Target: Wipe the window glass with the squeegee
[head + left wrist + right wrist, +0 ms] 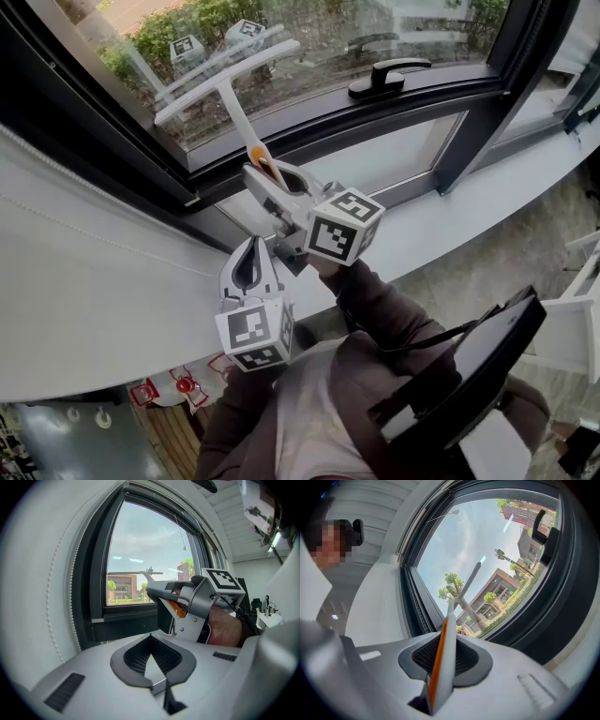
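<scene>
White-and-orange plastic is what my right tool (pixel 269 180) pinches: the handle of the one squeegee (pixel 234 105), whose blade is up at the window glass (pixel 356 33), left of the single black window handle (pixel 389 77). My left tool (pixel 251 269), the second of two, hangs lower, its jaws pressed together on nothing. The right gripper view shows the handle lying between the ribbed pads (pixel 423 656), a detail too small to read from the head view.

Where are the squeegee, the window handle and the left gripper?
squeegee (pixel 232 108): head view, on its white shaft.
window handle (pixel 384 77): head view, middle of black lever.
left gripper (pixel 151 637): left gripper view, where its tips meet.
</scene>
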Demonstrator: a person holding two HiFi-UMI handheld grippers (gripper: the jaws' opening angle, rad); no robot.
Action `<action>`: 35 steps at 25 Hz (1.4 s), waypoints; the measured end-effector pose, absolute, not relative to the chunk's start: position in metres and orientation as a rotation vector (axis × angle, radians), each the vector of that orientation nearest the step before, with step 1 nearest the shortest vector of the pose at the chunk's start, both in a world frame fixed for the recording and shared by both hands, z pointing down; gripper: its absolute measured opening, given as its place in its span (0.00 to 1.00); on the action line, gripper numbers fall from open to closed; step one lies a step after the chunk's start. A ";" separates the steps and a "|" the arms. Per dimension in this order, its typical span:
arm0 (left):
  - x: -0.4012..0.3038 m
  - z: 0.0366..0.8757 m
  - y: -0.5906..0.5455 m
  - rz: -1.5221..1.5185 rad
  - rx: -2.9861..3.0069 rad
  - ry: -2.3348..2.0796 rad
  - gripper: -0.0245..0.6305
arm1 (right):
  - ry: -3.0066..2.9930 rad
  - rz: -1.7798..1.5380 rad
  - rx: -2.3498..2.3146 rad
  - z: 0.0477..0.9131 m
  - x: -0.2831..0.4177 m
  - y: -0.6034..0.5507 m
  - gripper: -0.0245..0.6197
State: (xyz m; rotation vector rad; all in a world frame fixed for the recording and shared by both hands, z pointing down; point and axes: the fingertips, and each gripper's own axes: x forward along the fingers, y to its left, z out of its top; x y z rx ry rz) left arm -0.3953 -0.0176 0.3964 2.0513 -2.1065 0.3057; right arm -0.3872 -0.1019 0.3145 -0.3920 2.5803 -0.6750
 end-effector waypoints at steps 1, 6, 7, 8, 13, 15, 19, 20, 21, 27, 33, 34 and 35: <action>-0.395 0.398 -0.017 0.309 2.052 -2.104 0.04 | 2.581 -0.678 -0.389 0.316 -0.387 -0.102 0.14; -0.399 0.393 -0.018 0.309 2.052 -2.121 0.04 | 2.561 -0.722 -0.384 0.322 -0.387 -0.103 0.14; -0.400 0.392 -0.018 0.310 2.050 -2.125 0.04 | 2.559 -0.729 -0.382 0.323 -0.387 -0.103 0.14; -0.402 0.392 -0.018 0.311 2.047 -2.128 0.04 | 2.558 -0.733 -0.381 0.324 -0.387 -0.103 0.14; -0.404 0.399 -0.013 0.319 2.044 -2.127 0.04 | 2.559 -0.756 -0.377 0.332 -0.386 -0.102 0.14; -0.403 0.398 -0.012 0.321 2.041 -2.132 0.04 | 2.566 -0.760 -0.373 0.333 -0.386 -0.101 0.14; -0.404 0.397 -0.011 0.323 2.034 -2.136 0.04 | 2.568 -0.774 -0.379 0.341 -0.386 -0.102 0.14; -0.405 0.396 -0.011 0.324 2.032 -2.137 0.04 | 2.568 -0.781 -0.379 0.343 -0.387 -0.102 0.14; -0.405 0.395 -0.011 0.324 2.031 -2.139 0.04 | 2.566 -0.790 -0.377 0.343 -0.387 -0.102 0.14; -0.400 0.404 -0.008 0.335 2.039 -2.124 0.04 | 2.561 -0.825 -0.368 0.353 -0.384 -0.100 0.14; -0.398 0.406 -0.003 0.348 2.034 -2.116 0.04 | 2.569 -0.855 -0.344 0.359 -0.383 -0.094 0.14; -0.398 0.407 -0.003 0.351 2.033 -2.114 0.04 | 2.566 -0.860 -0.341 0.361 -0.383 -0.094 0.14; -0.397 0.407 -0.003 0.355 2.032 -2.112 0.04 | 2.564 -0.864 -0.339 0.363 -0.383 -0.094 0.14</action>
